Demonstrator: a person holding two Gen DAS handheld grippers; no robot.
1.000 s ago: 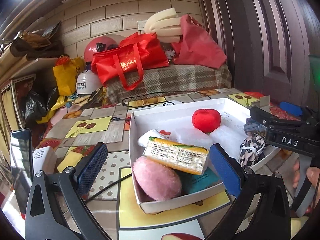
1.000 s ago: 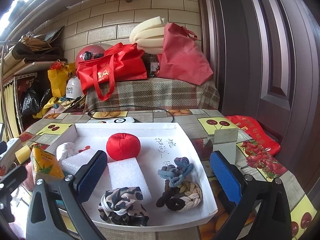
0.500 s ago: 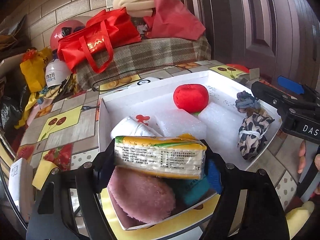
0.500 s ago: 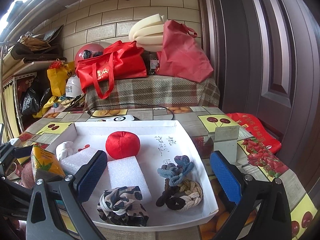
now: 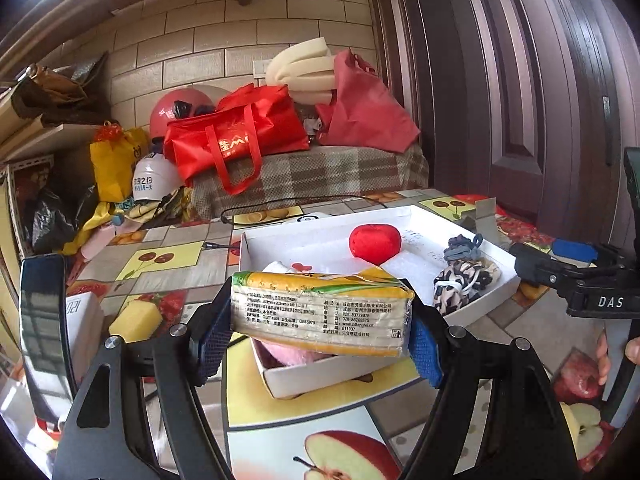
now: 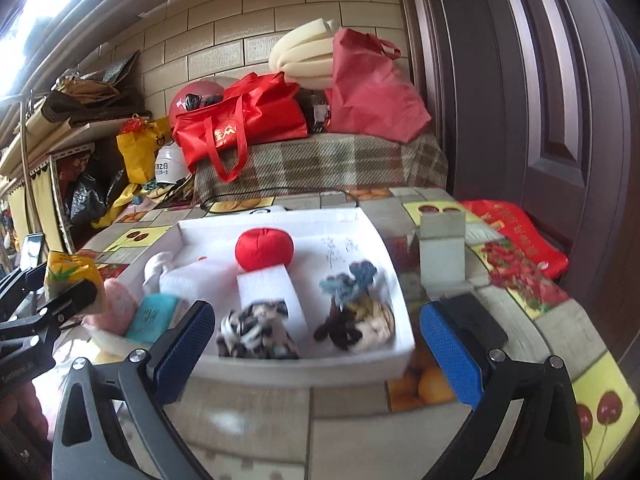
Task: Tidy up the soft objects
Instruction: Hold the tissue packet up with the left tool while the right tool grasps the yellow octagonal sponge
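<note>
Left gripper (image 5: pixel 320 334) pinching tissue pack (image 5: pixel 320 312) by its ends, lifted above white tray (image 5: pixel 412 213) near edge, 6 o'clock. Right gripper (image 6: pixel 316 346) spread, empty. Risk: soft pack buckles, slips, drops onto pink puff (image 5: pixel 286 354)

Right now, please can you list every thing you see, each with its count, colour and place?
cardboard tray: one, white, on the fruit-pattern table.
tissue pack: one, yellow-green plastic, held above the tray's near end.
plush ball: one, red, tray's far middle.
foam block: one, white, before the ball.
camouflage scrunchie: one, tray's near edge.
braided rope toy: one, grey-brown, tray's right.
fluffy pad: one, pink, tray's left.
teal pack: one, beside the pad.
left gripper: shut on the pack.
right gripper: open, empty.
</note>
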